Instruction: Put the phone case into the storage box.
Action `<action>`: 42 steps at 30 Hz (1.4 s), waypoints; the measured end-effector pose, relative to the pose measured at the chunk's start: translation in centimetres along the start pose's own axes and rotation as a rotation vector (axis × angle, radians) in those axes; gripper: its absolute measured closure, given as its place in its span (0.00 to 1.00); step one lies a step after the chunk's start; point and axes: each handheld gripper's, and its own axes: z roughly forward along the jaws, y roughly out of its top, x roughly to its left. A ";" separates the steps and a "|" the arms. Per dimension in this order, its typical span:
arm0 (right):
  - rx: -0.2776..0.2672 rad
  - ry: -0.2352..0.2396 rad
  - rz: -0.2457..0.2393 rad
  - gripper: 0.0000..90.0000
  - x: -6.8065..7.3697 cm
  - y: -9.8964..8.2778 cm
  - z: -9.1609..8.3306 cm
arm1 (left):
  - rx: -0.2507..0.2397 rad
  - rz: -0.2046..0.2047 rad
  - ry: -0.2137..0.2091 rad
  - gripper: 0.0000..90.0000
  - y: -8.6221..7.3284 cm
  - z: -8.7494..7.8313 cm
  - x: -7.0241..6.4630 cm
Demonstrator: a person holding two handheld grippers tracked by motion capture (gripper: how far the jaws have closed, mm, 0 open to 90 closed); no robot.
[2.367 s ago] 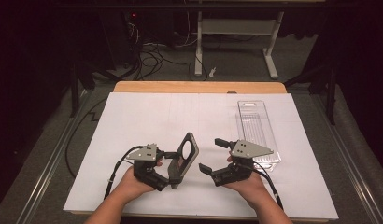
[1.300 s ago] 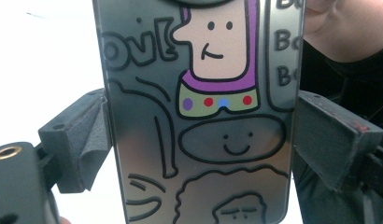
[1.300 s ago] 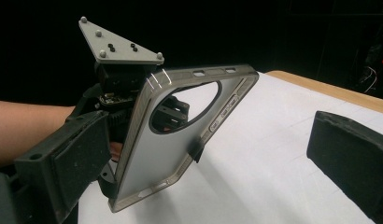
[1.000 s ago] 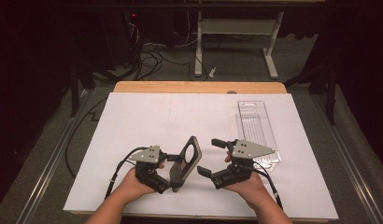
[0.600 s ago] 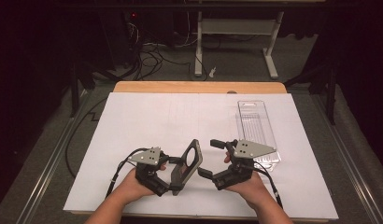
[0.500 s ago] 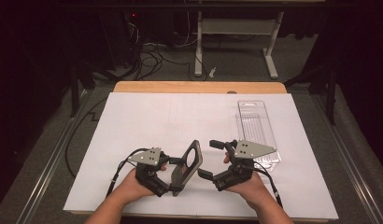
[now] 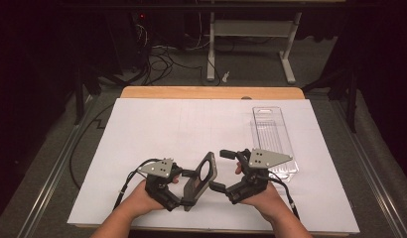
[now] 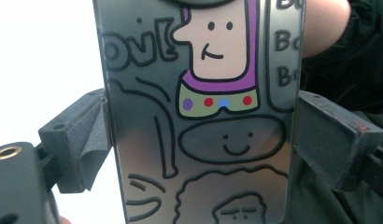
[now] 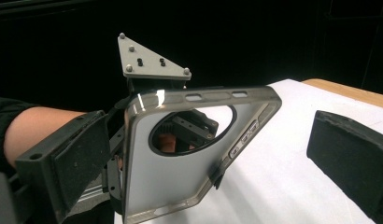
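Observation:
A dark translucent phone case [image 7: 202,177] with a round camera hole is held up off the white sheet, tilted on edge. My left gripper [image 7: 188,191] is shut on its lower part; in the left gripper view both jaws press the sides of the case [image 8: 203,116], whose back carries cartoon drawings. My right gripper [image 7: 222,171] stands open just right of it. In the right gripper view the case [image 9: 180,182] lies between the wide-apart jaws, close beside the left jaw and well apart from the right one.
A clear plastic tray [image 7: 273,141] lies on the white sheet [image 7: 167,129] behind my right hand. The table's wooden edge [image 7: 211,92] runs along the back. Cables and desk legs sit on the dark floor beyond.
My two hands have drawn together: the right gripper moved left and the left gripper brought the case slightly right and nearer, so the case now sits between the right jaws.

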 end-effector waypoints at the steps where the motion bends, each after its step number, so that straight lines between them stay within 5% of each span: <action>1: 0.000 0.000 0.000 0.00 0.0 0.0 0.0 | -0.001 -0.001 -0.006 0.14 0.0 0.0 0.0; 42: -0.019 0.115 0.009 0.03 0.4 0.1 0.4 | 0.018 0.023 -0.104 0.14 0.5 1.1 -0.6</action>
